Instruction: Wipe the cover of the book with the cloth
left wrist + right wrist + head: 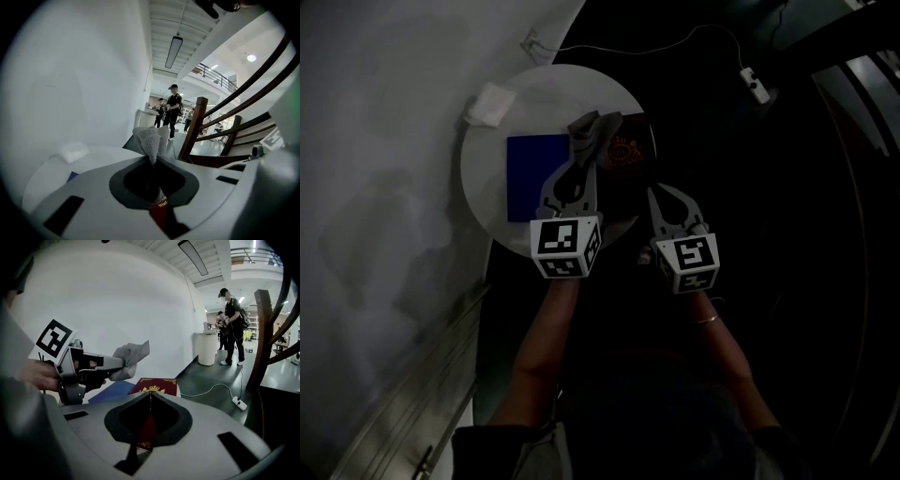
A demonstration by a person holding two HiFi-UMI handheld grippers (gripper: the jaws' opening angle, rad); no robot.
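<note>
As you look down past your forearms, your right gripper (150,397) is closest to you; its jaws are pressed together with nothing between them, and the dark red book (157,385) shows through the opening behind the tips. The tips sit over the near right part of that cover; whether they actually touch it cannot be told.

Your left gripper (153,161) reaches a little further, and its jaws are clenched on the grey cloth (151,137) – a pinched fold runs down between them while the rest fans out above the tips. From your head view the cloth hangs over the far left corner of the red book; it is not clear whether it rests on the cover.

The red book lies flat on the right side of the round white table (487,178), gold crest facing up, its right edge near the table's rim; just beside it on the left lies a blue book (534,176), also flat. Further back on the table's far left edge sits a small white packet (492,103), well apart from both books.

Beyond the table the dark floor carries a white cable (211,389) running to a power strip (239,403); a wooden stair rail (194,126) rises on the right. Far off stand a white bin (207,348) and a few people (233,324) in dark clothes.
</note>
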